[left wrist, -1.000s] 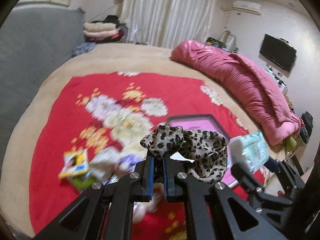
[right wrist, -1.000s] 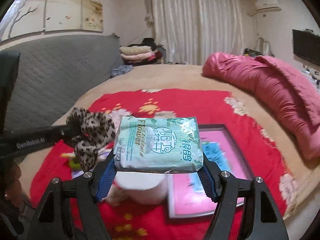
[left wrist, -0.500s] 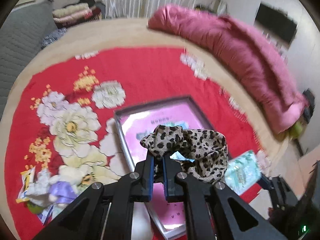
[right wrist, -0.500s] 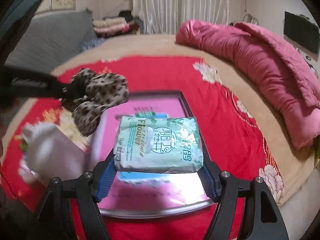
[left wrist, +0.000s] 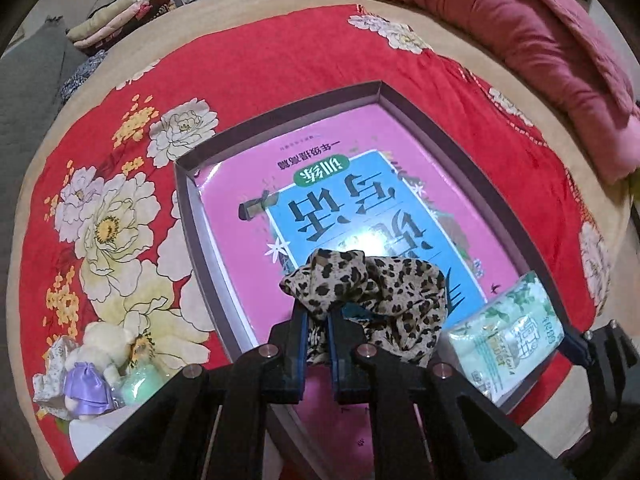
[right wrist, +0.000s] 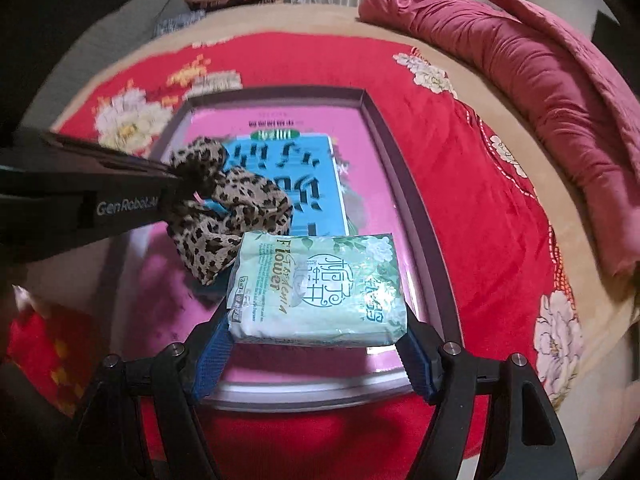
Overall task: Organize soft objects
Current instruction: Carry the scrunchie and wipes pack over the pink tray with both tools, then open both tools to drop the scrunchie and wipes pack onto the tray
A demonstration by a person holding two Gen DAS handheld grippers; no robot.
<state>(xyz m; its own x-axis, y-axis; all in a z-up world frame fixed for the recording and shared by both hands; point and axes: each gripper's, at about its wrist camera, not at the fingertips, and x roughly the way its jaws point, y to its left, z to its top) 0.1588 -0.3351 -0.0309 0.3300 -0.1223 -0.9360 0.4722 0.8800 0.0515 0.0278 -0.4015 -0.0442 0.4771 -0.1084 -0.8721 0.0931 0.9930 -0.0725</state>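
Observation:
My left gripper (left wrist: 316,320) is shut on a leopard-print scrunchie (left wrist: 372,292), which hangs over the near part of a shallow dark-rimmed box (left wrist: 280,116) with a pink and blue printed bottom. The right wrist view shows that scrunchie (right wrist: 224,208) pinched at the tip of the left gripper (right wrist: 176,180), above the box (right wrist: 384,120). My right gripper (right wrist: 316,344) is shut on a pale green tissue pack (right wrist: 316,288), held flat over the box's near edge. In the left wrist view the tissue pack (left wrist: 508,340) hovers at the box's right corner.
The box lies on a red floral blanket (left wrist: 248,64) over a beige bed. A small white plush doll in a purple dress (left wrist: 92,372) and packets lie at the left. A rolled pink quilt (left wrist: 500,20) runs along the right. Folded clothes (left wrist: 116,24) sit far back.
Both grippers have swung to the right and downward, from above the plush pile to above the box, carrying the scrunchie and the tissue pack. Both views now tilt steeply down.

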